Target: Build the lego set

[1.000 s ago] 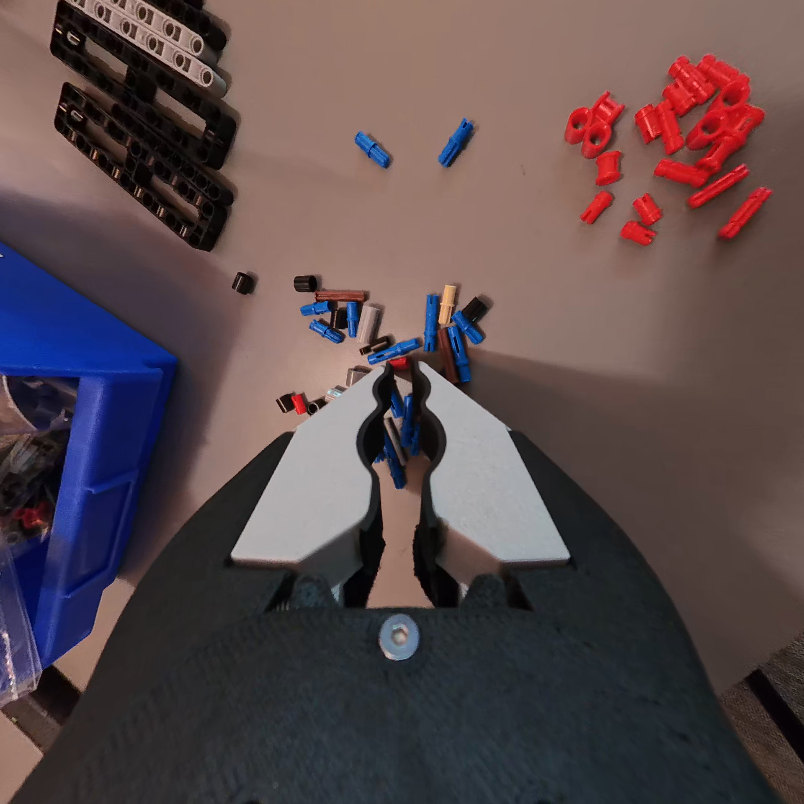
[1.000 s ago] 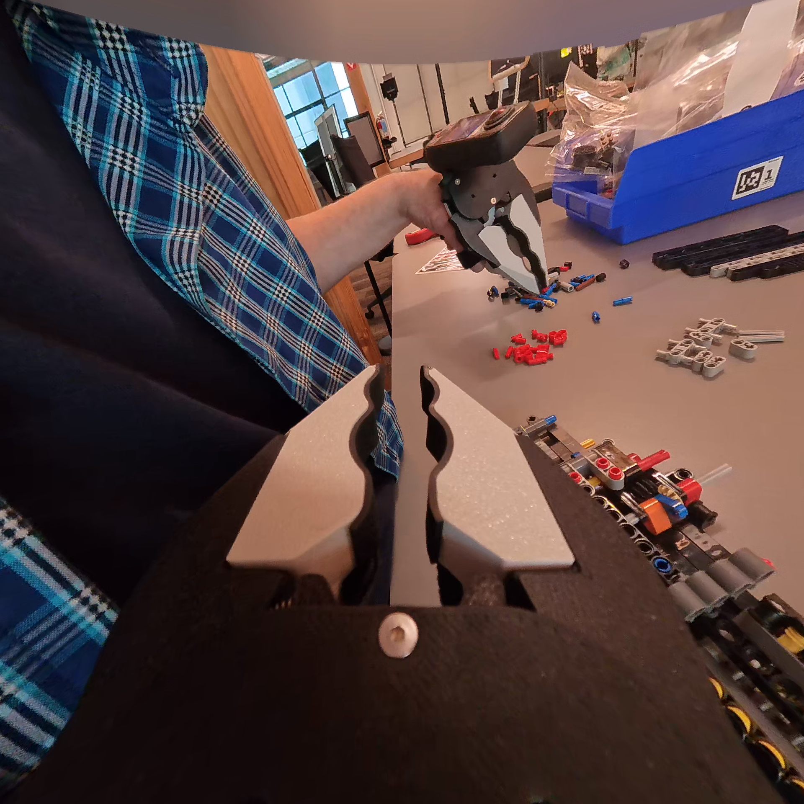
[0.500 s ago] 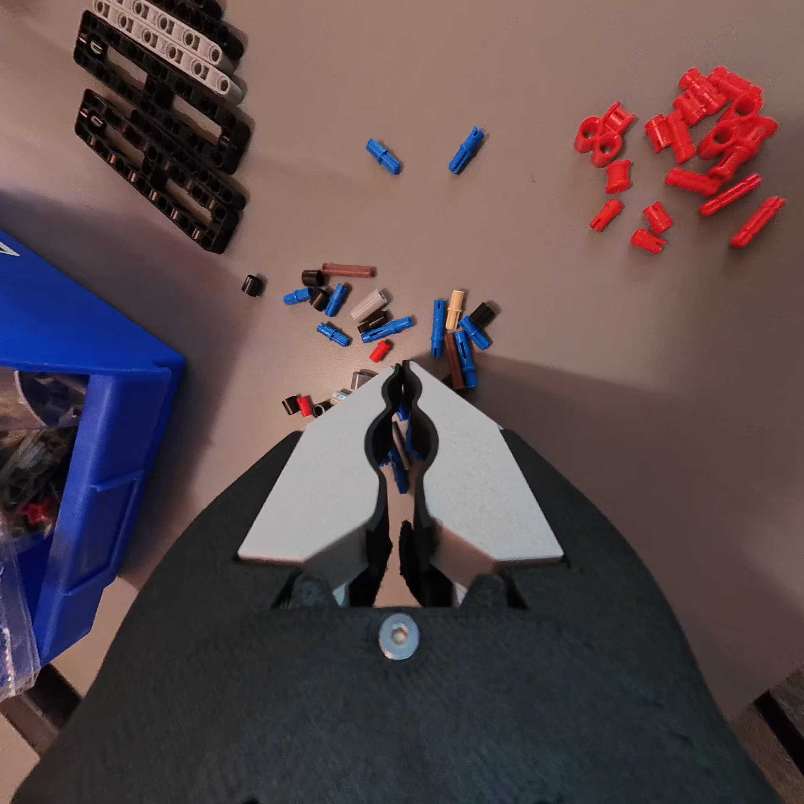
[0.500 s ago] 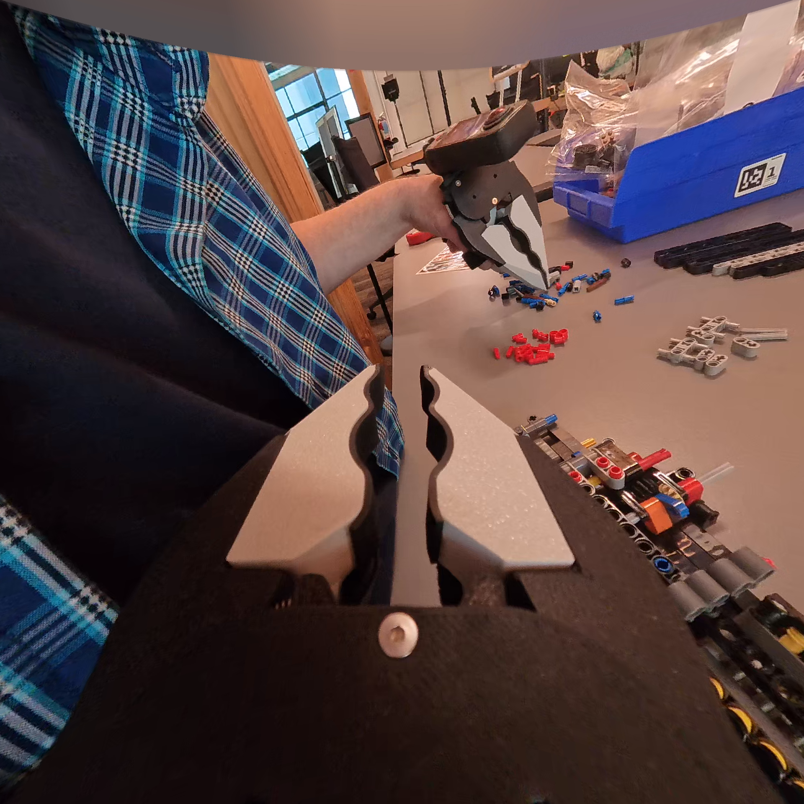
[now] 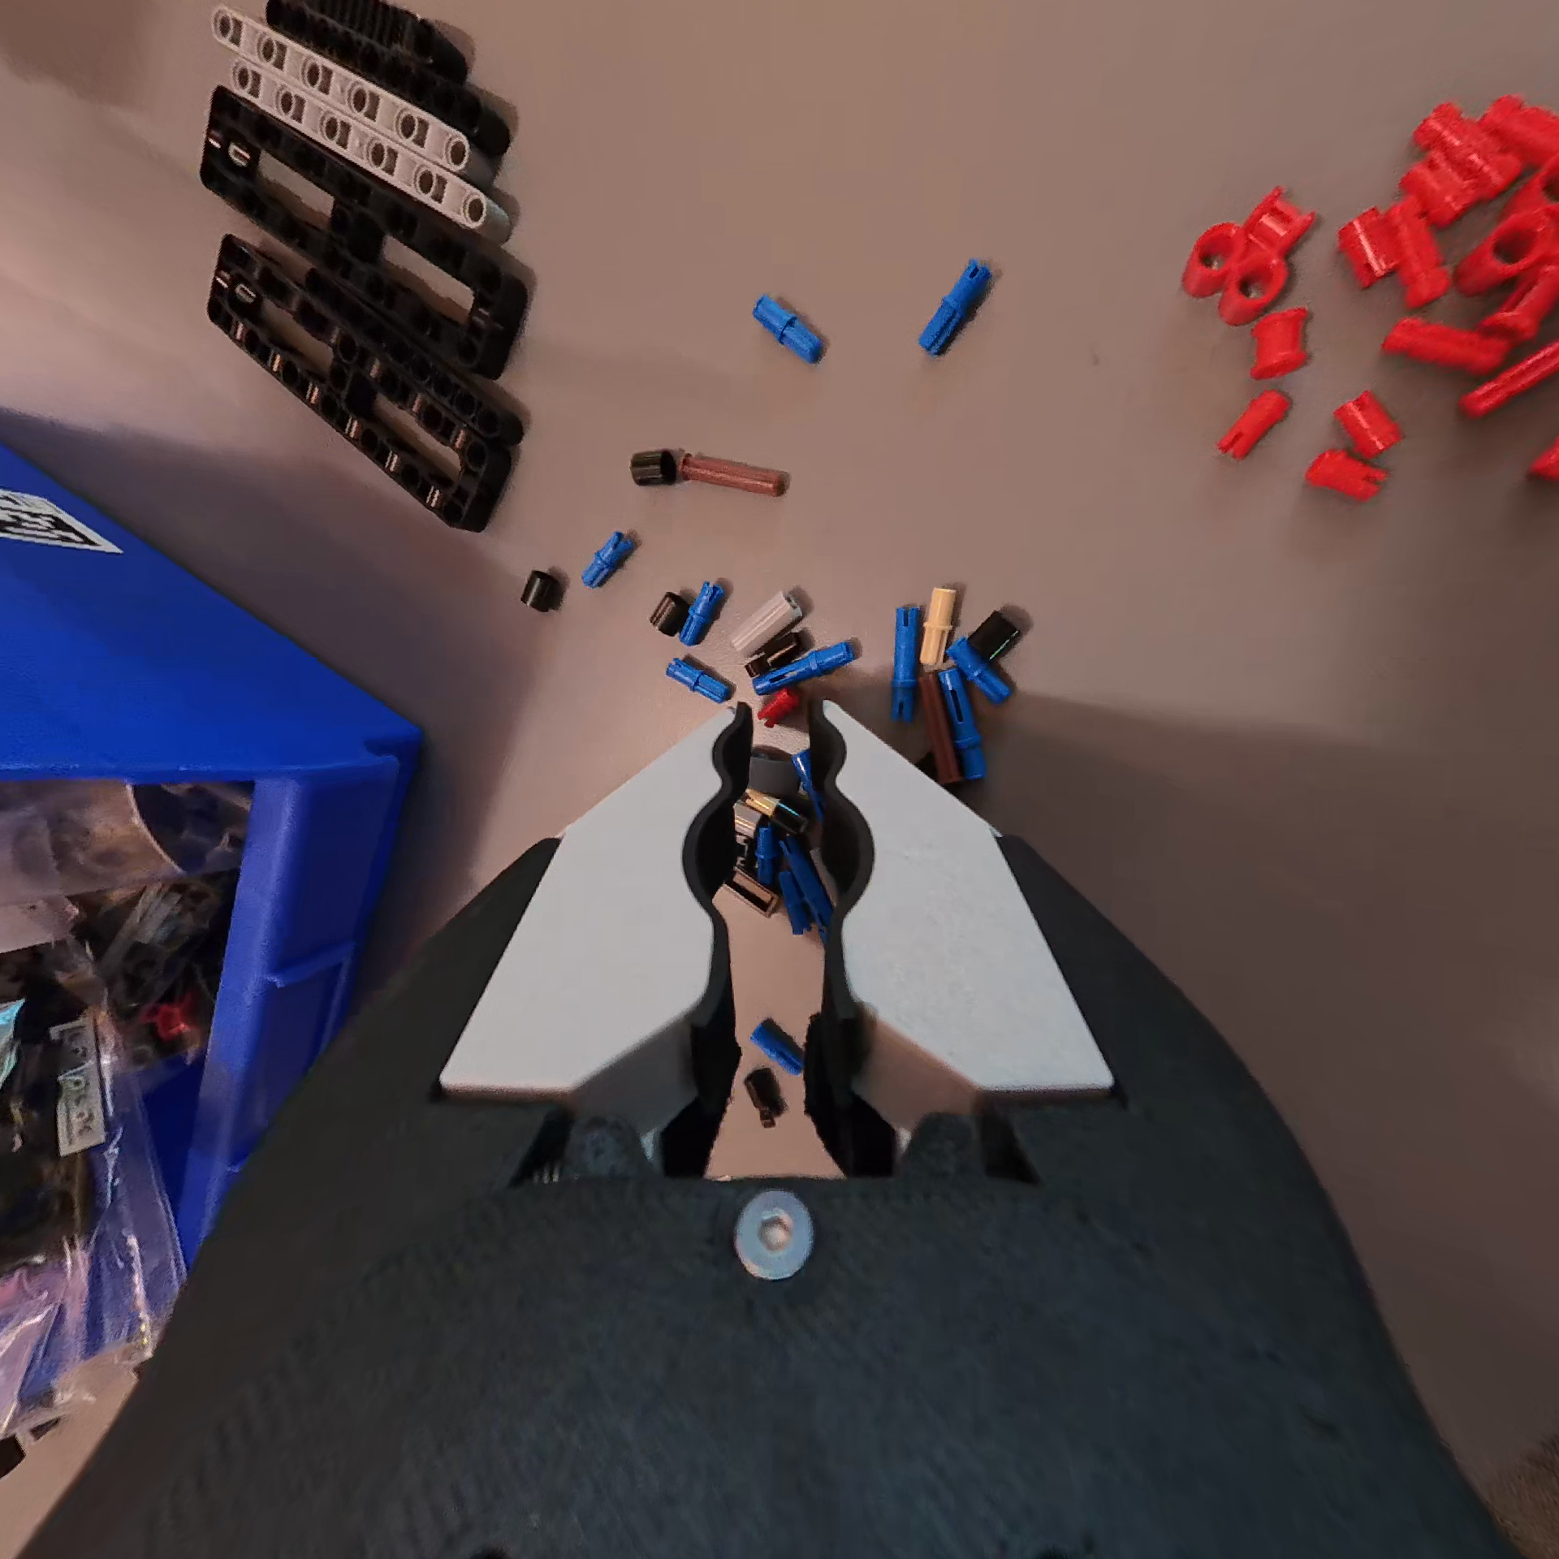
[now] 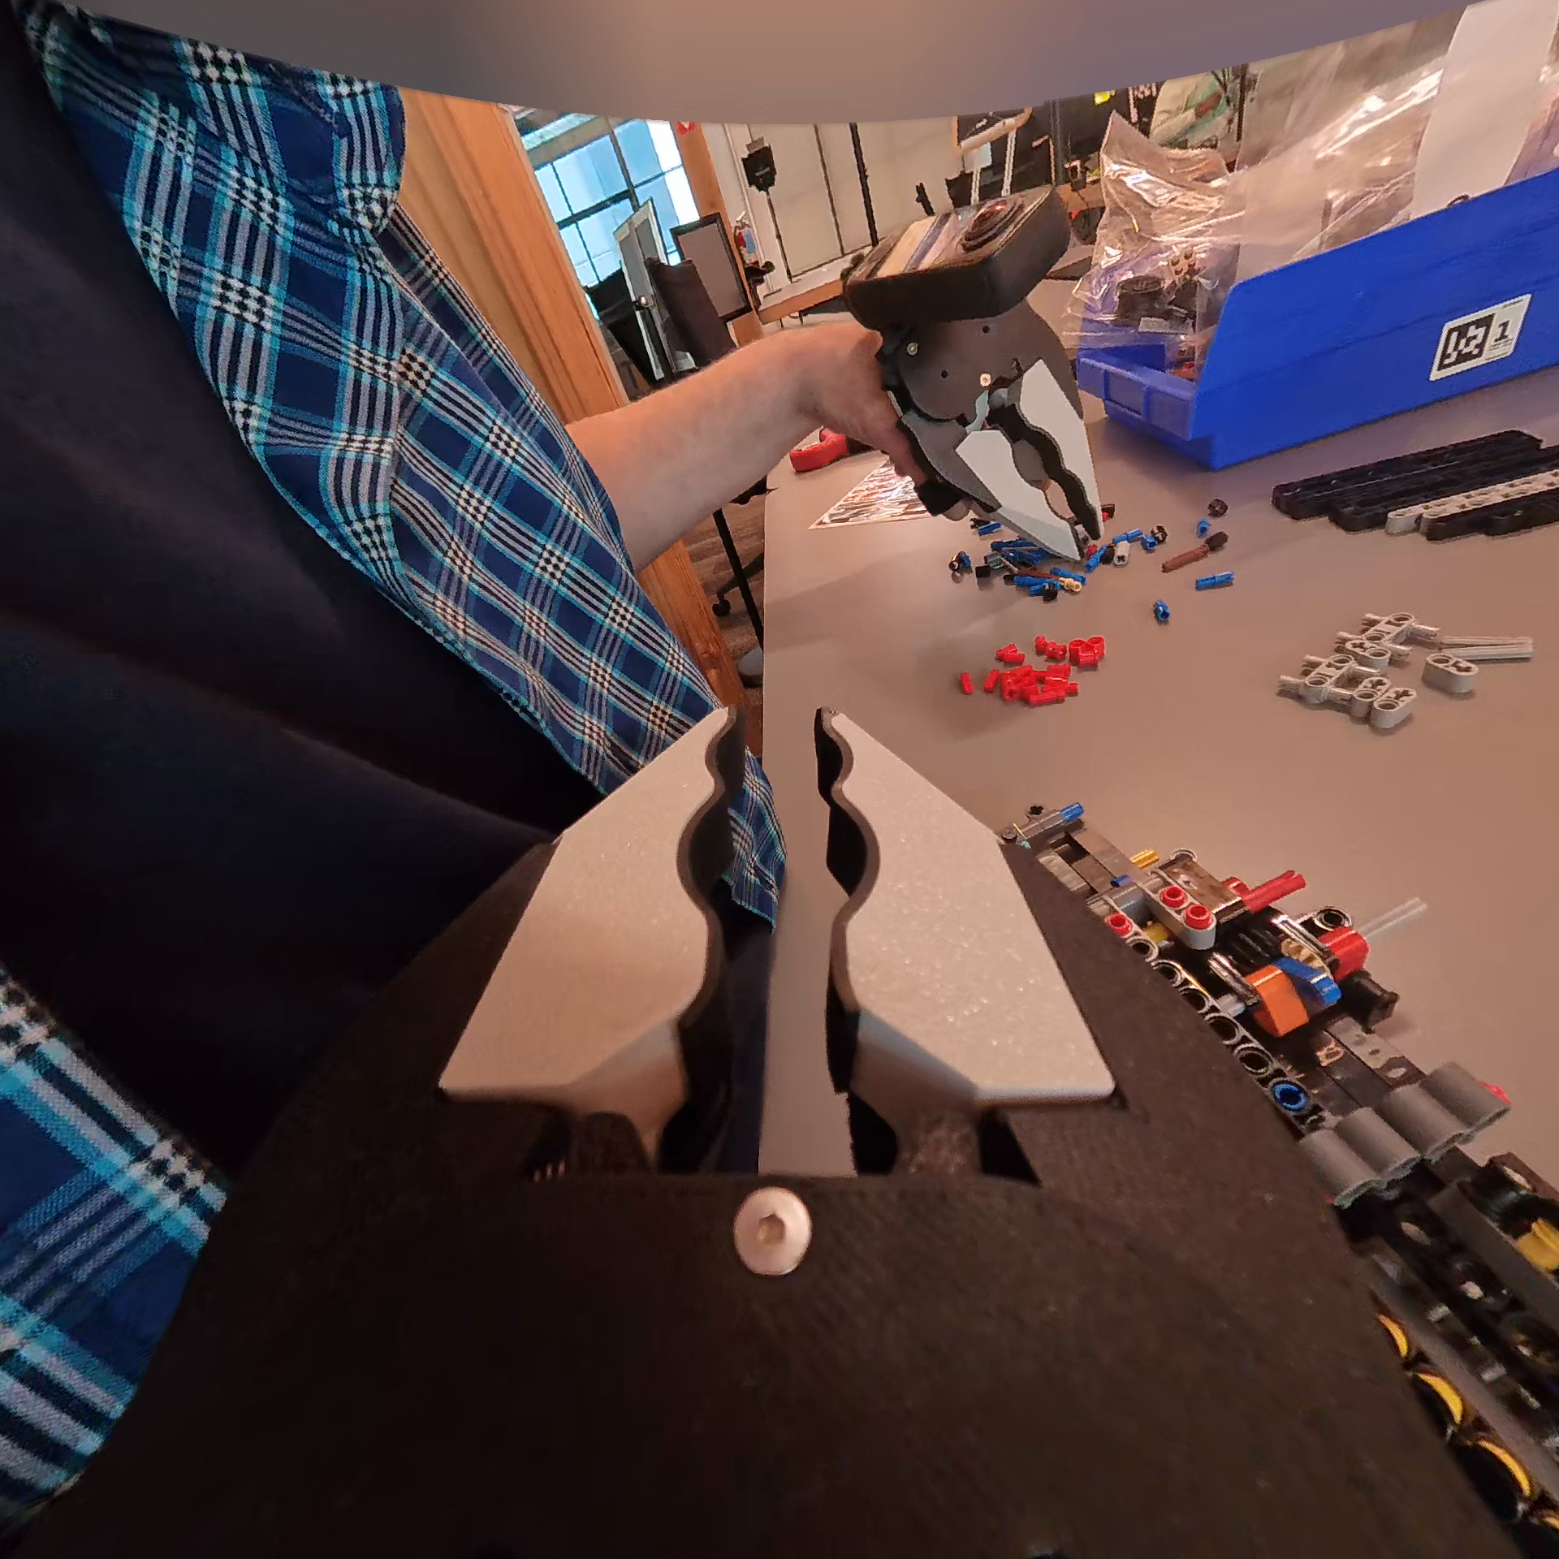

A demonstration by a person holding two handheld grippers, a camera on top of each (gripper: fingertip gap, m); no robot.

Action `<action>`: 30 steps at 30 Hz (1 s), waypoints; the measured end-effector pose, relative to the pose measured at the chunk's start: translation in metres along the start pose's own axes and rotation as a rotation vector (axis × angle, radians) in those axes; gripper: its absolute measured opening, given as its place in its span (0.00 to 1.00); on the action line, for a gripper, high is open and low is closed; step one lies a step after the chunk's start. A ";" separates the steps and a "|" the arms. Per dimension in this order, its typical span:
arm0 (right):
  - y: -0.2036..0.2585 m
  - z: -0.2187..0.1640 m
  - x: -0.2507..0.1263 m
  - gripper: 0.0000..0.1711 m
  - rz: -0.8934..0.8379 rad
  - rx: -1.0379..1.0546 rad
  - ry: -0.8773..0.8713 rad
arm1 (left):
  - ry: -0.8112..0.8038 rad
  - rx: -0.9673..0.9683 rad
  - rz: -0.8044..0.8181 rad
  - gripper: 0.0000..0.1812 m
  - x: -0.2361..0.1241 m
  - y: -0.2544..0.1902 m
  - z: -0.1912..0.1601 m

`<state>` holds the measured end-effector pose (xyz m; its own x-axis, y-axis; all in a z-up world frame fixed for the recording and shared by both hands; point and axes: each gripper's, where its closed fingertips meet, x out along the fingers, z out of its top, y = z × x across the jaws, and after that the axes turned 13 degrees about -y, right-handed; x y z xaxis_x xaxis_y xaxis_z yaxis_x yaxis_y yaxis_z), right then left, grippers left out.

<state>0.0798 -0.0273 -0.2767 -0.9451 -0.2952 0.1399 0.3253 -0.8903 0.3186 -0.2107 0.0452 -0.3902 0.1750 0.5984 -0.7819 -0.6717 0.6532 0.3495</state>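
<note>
Since a second ago, your left gripper (image 5: 776,721) has reopened over the pin pile (image 5: 780,844).
Both tools are spread and empty; your right gripper (image 6: 778,725) waits beside the half-built model (image 6: 1265,979).

An office-like lab or workspace is showing here. A long grey table (image 6: 1181,759) is carrying sorted lego parts, and a blue storage bin (image 6: 1350,337) with a square coded tag is sitting at its far right, stuffed with clear plastic bags (image 6: 1181,211). Far behind, monitors (image 6: 709,270), an office chair (image 6: 675,320), stands and large windows (image 6: 590,186) are filling an open room beside a wooden panel (image 6: 506,295).
</note>
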 end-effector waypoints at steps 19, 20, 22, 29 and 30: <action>-0.002 0.000 -0.001 0.08 0.001 0.011 0.002 | 0.019 0.040 -0.044 0.01 -0.006 -0.001 0.007; -0.002 -0.001 -0.001 0.08 0.001 0.012 0.002 | -0.002 0.041 -0.036 0.01 -0.010 -0.002 0.014; -0.002 -0.001 -0.001 0.08 0.003 0.011 0.003 | -0.056 0.052 -0.046 0.02 -0.016 -0.012 0.034; 0.000 -0.001 -0.002 0.08 0.005 0.005 0.005 | -0.126 0.120 -0.149 0.01 -0.014 -0.062 0.073; 0.000 -0.002 -0.003 0.08 0.005 0.004 0.004 | -0.142 0.115 -0.165 0.02 -0.013 -0.067 0.077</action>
<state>0.0823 -0.0268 -0.2787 -0.9437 -0.3008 0.1376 0.3298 -0.8875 0.3217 -0.1125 0.0291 -0.3640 0.3806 0.5327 -0.7559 -0.5408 0.7913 0.2853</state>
